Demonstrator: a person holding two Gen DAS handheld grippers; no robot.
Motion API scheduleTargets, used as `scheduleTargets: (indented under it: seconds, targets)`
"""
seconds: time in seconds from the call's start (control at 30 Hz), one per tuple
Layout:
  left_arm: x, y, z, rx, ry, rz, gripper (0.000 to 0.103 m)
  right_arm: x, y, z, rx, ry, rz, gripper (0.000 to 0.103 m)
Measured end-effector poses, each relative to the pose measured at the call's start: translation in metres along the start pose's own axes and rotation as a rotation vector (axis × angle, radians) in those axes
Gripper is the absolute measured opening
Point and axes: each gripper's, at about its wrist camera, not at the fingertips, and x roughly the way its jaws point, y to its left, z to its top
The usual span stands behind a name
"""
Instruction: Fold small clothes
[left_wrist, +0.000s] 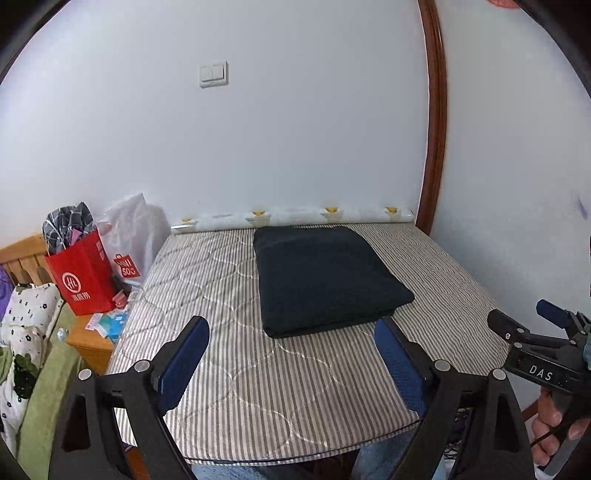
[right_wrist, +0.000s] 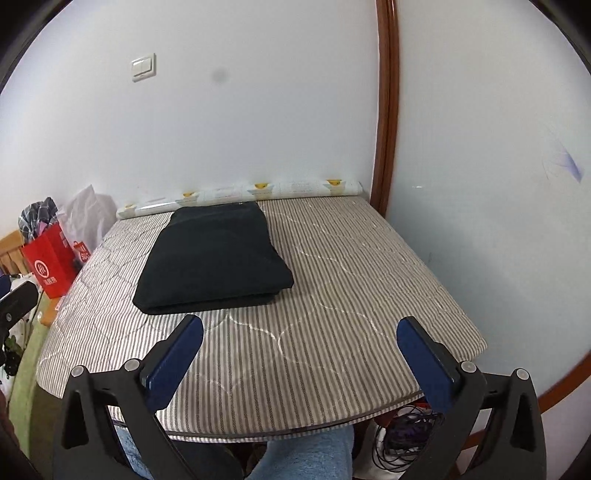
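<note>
1. Folded black garment lies flat on the striped quilted table pad, toward the far edge, just in front of a patterned roll that runs along the white wall.
2. Left gripper: its 2 blue-padded fingers stand wide apart, nothing between the pads. In the left wrist view the garment's near edge sits just beyond the fingertips; the right-hand finger's tip overlaps the garment's near right corner in the picture, but contact cannot be told.
3. Right gripper: jaws fully spread, empty. In the right wrist view the garment lies ahead and to the left of the gap; its near edge is just past the left fingertip, and well apart from the right one. Only bare striped pad shows between these fingers.
4. Right gripper also appears at the right edge of the left wrist view, held by a hand, off the table's right side and clear of the garment.
5. Garment shape: a neat rectangle, several layers stacked at the near edge, top surface smooth.
6. Surroundings: red paper bag and white plastic bag on a wooden stand to the left; wall switch above; brown wooden door frame on the right.
</note>
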Motion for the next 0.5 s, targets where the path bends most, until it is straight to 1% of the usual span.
scheduleTargets:
  seconds: [0.2,0.5]
  targets:
    - [0.006,0.005,-0.008,-0.023,0.035,-0.004,0.091,0.000,0.004,-0.004,-0.029,0.009,-0.031,0.103]
    - [0.014,0.019,-0.013,-0.066,0.060,0.005,0.091,-0.002,0.010,-0.005,-0.038,0.004,-0.028,0.103]
